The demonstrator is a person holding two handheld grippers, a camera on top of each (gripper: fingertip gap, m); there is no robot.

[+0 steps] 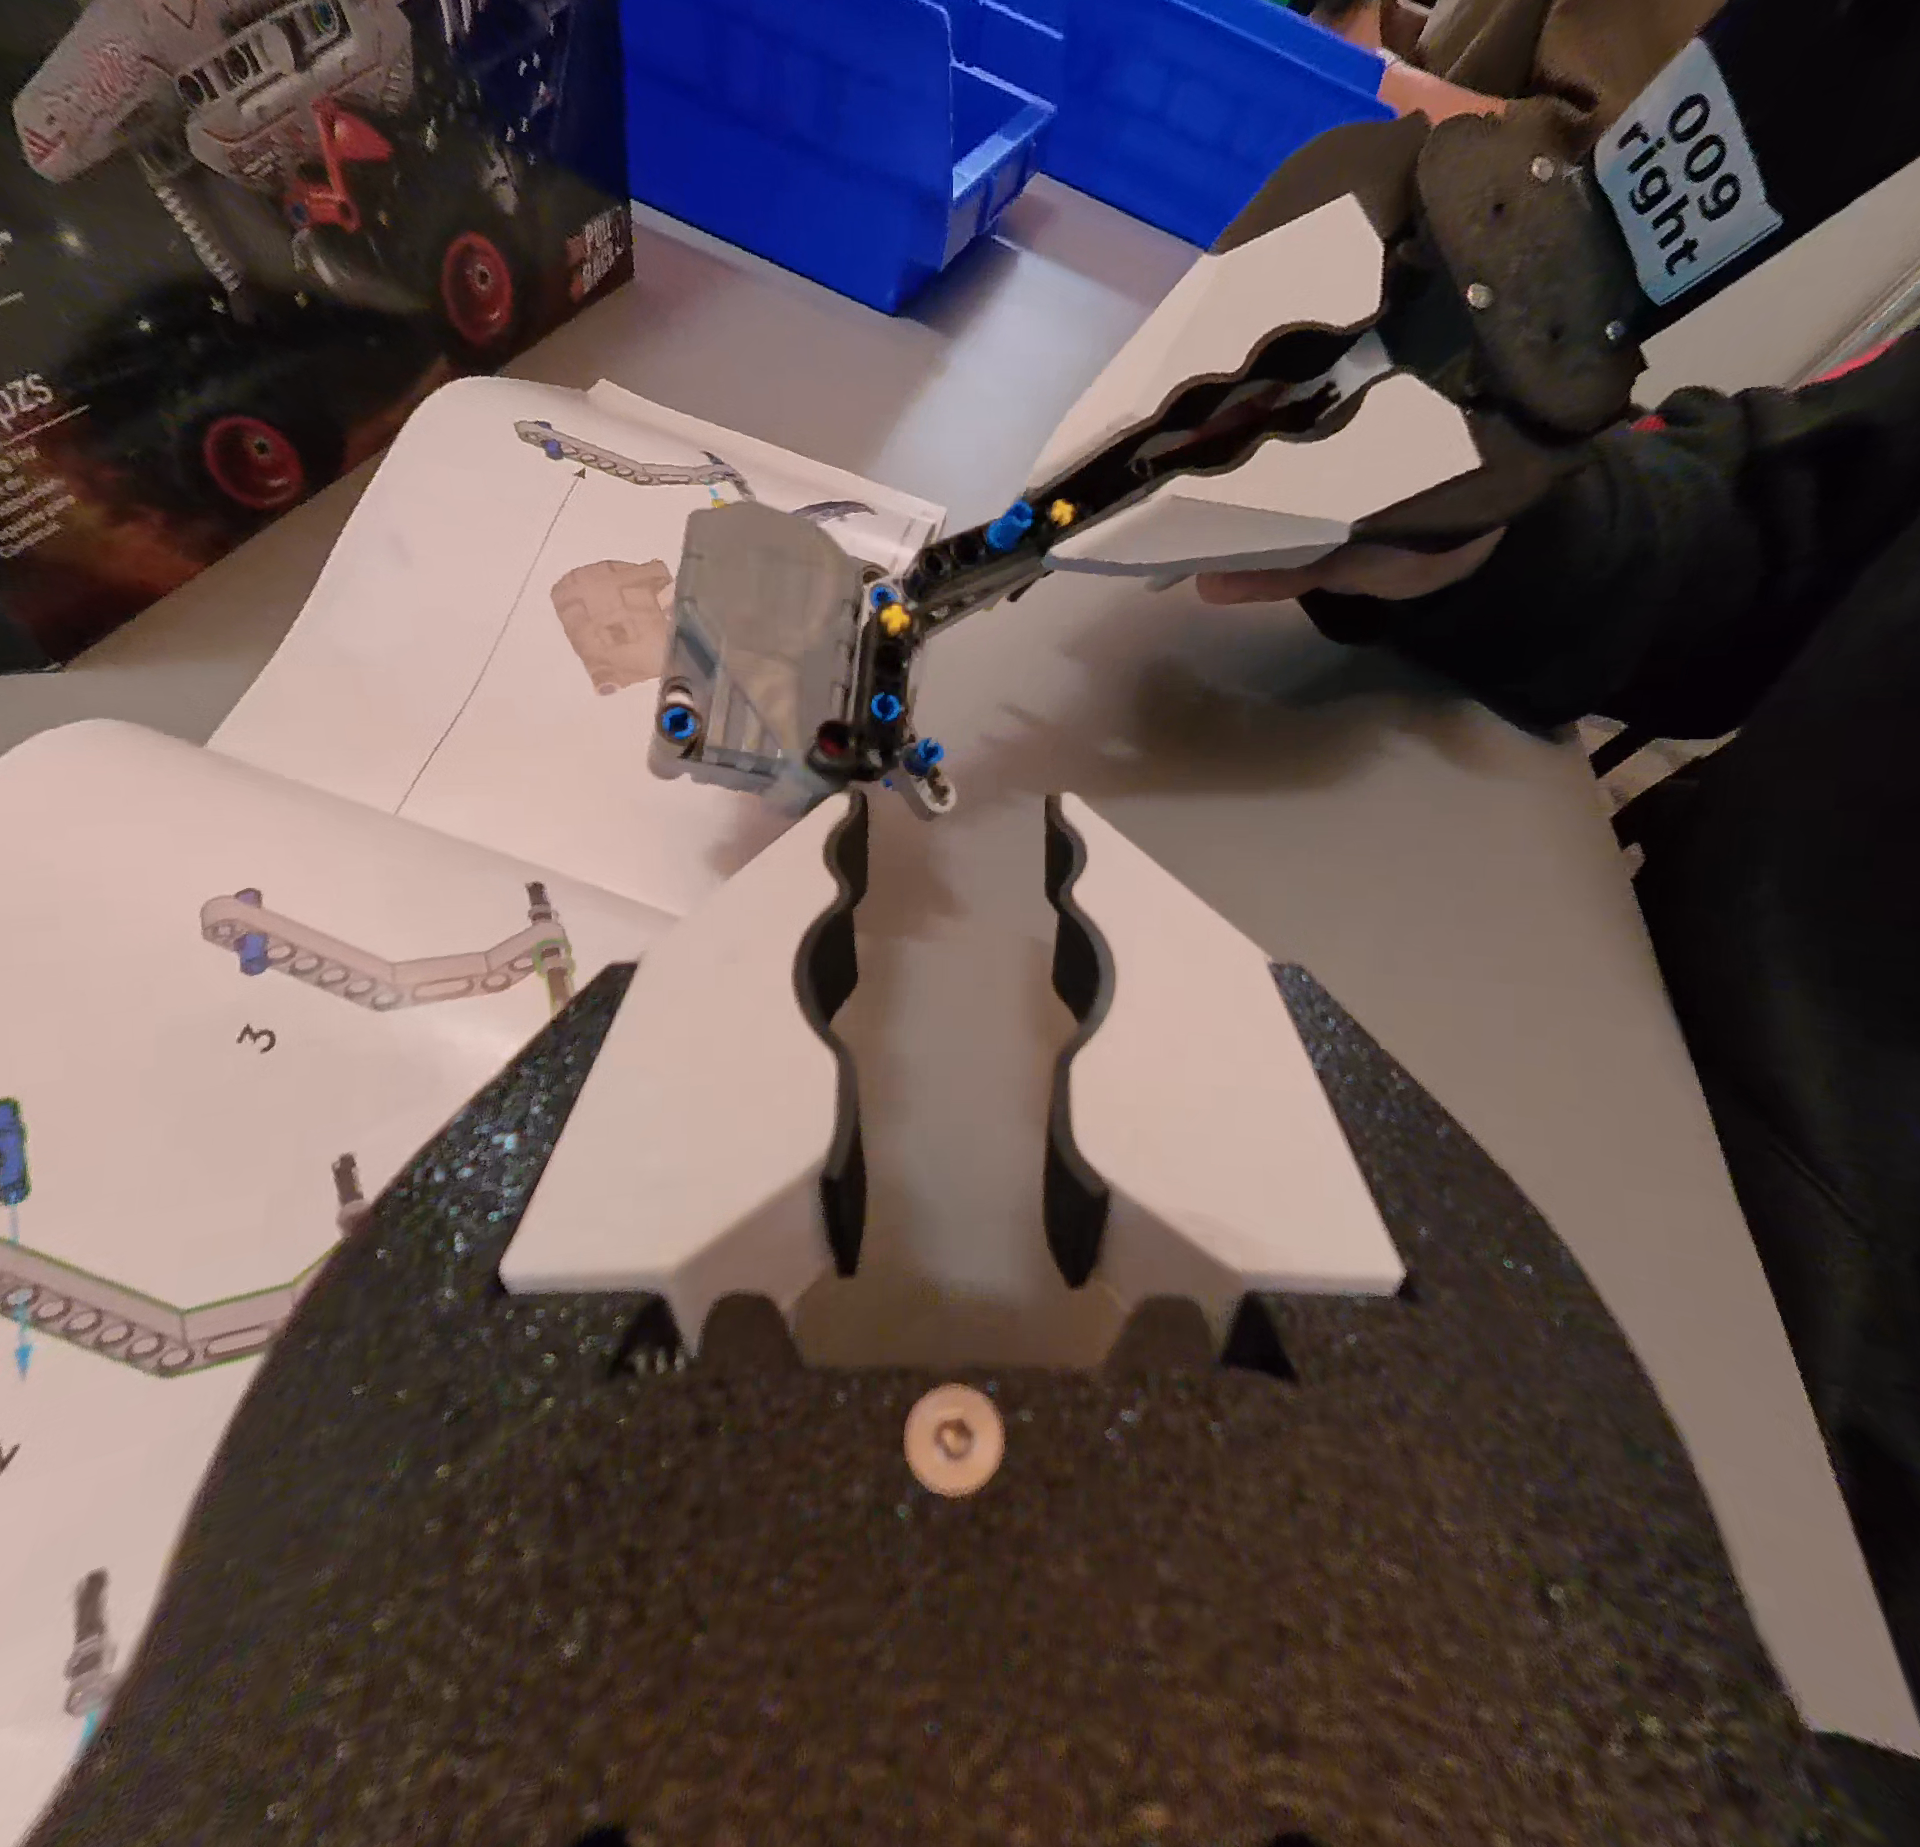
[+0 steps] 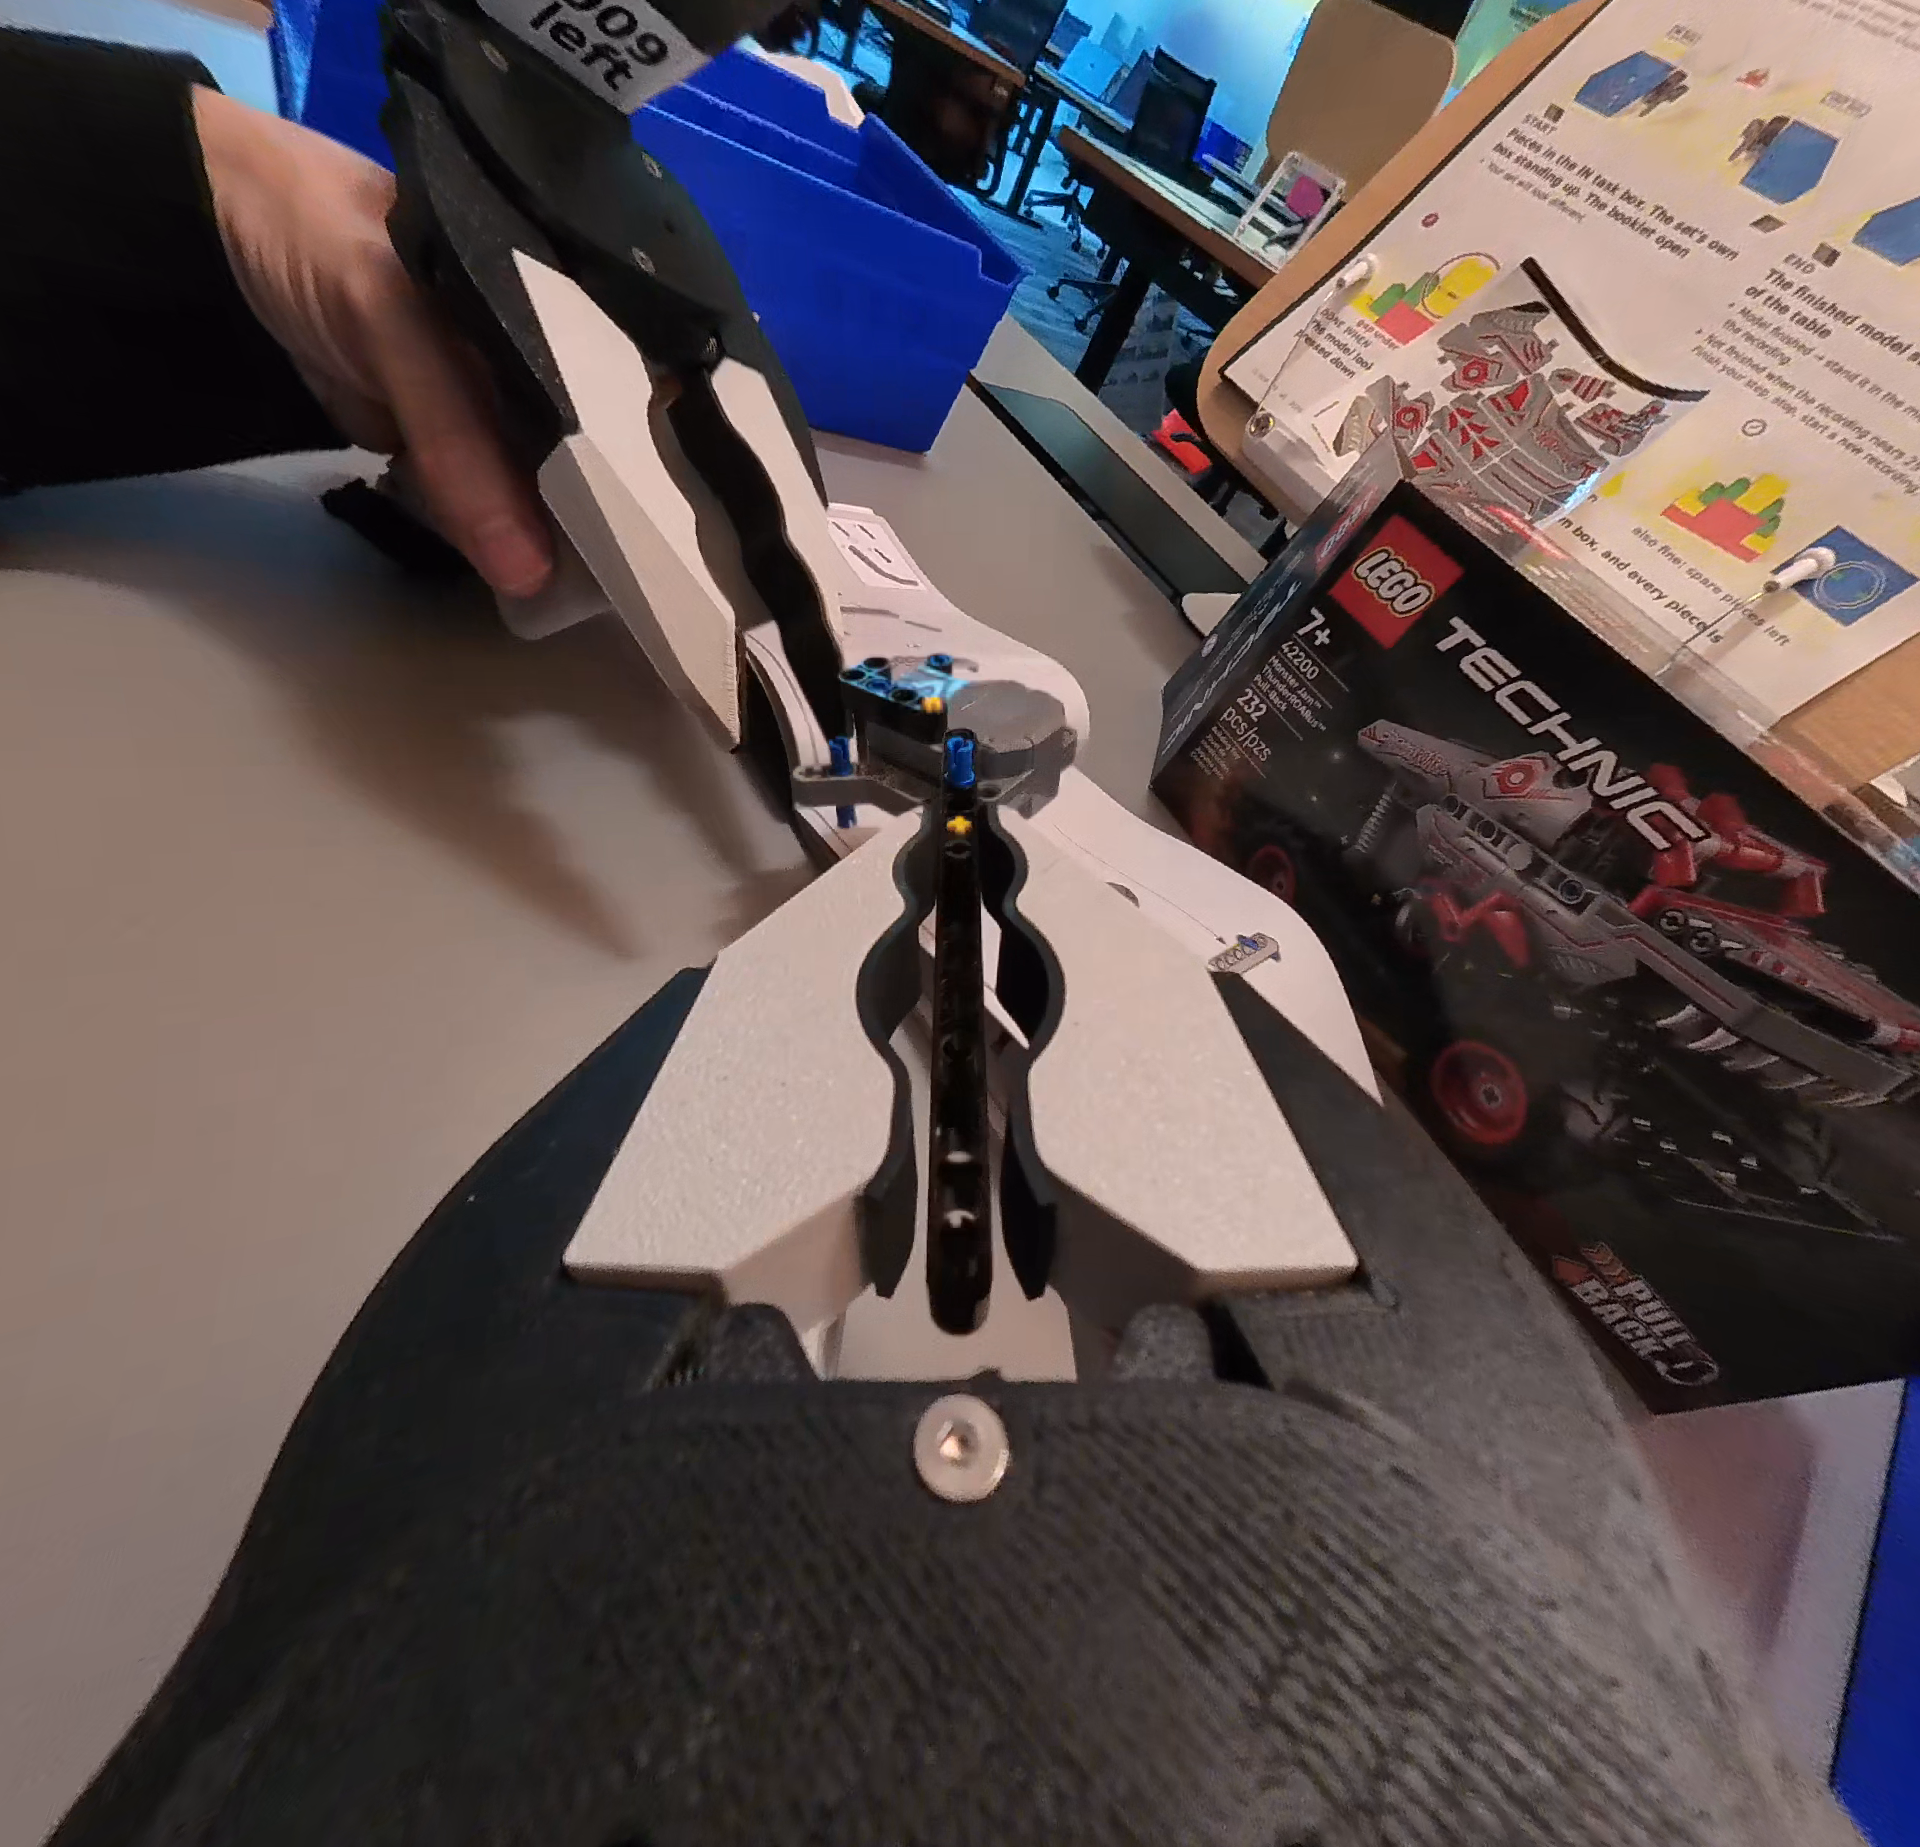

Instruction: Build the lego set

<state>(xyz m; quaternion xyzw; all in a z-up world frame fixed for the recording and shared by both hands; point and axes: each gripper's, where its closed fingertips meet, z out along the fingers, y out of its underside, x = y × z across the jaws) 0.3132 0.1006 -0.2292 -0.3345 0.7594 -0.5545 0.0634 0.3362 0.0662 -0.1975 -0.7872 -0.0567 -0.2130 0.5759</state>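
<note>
A partly built assembly is held above the open booklet: a grey motor block joined to black beams with blue pins and yellow axle ends. My right gripper is shut on one black beam, which runs back between its fingers; the gripper also shows in its own view. A small grey connector with a blue pin sticks out from the assembly's near end. My left gripper is open and empty, its fingertips just short of that connector. It also shows in the right wrist view.
The instruction booklet lies open on the grey table. The set's box stands beside it. Blue bins stand at the back. A printed sheet on a brown board stands behind the box. Hands hold both grippers.
</note>
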